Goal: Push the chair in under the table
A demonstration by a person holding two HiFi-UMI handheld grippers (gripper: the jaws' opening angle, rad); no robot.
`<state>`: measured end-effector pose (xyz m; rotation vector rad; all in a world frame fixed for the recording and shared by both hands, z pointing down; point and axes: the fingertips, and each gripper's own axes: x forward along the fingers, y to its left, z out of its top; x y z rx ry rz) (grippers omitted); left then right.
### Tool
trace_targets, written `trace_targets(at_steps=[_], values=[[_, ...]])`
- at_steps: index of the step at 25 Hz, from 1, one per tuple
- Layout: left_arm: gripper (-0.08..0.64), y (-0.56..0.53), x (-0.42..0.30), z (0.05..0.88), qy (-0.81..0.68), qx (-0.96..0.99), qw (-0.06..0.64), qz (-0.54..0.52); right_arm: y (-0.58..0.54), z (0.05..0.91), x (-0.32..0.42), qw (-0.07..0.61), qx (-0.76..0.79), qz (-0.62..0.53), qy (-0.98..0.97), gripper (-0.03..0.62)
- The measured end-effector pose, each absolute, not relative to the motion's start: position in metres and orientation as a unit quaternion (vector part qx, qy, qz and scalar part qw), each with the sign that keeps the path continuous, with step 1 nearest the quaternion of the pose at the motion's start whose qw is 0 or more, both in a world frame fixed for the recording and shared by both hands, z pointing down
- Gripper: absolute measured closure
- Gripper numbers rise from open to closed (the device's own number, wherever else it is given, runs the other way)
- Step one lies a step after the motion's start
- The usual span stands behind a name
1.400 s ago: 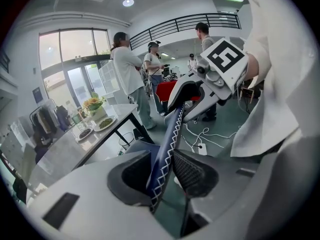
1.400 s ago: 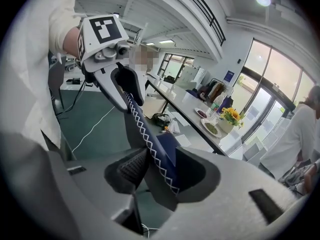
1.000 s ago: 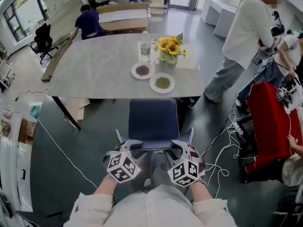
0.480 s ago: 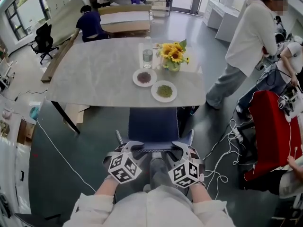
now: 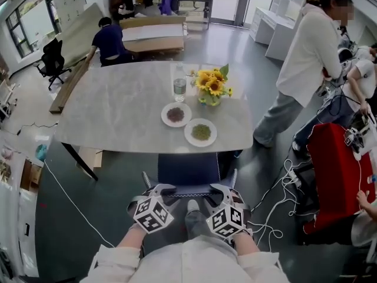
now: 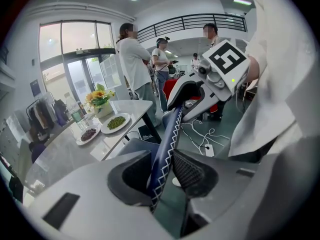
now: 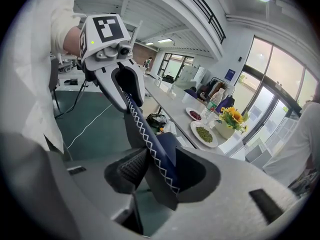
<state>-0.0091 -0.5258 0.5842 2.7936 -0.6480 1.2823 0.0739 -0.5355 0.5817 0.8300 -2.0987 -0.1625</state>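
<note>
The left gripper [image 6: 162, 171] clamps the navy chair backrest [image 6: 168, 134] by its stitched edge. At 1 o'clock the right gripper [image 6: 189, 91] grips it too. At 9 o'clock, 2 plates [image 6: 116, 122] sit on the table [image 6: 60, 156].

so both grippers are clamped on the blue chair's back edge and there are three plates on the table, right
Not quite: the head view shows two plates on the table, not three: a dark-filled plate and a green-filled plate. The left gripper and right gripper are indeed clamped on the blue chair's back edge.
</note>
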Motion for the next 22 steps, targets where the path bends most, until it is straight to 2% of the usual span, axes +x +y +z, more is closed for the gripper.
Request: trace_targets(at_steps=[22], values=[[0.416, -0.605, -0.005, 0.582, -0.219, 0.886, 0.003, 0.408, -0.613, 0.58, 0.078, 0.43, 0.313, -0.062, -0.844, 0.448]])
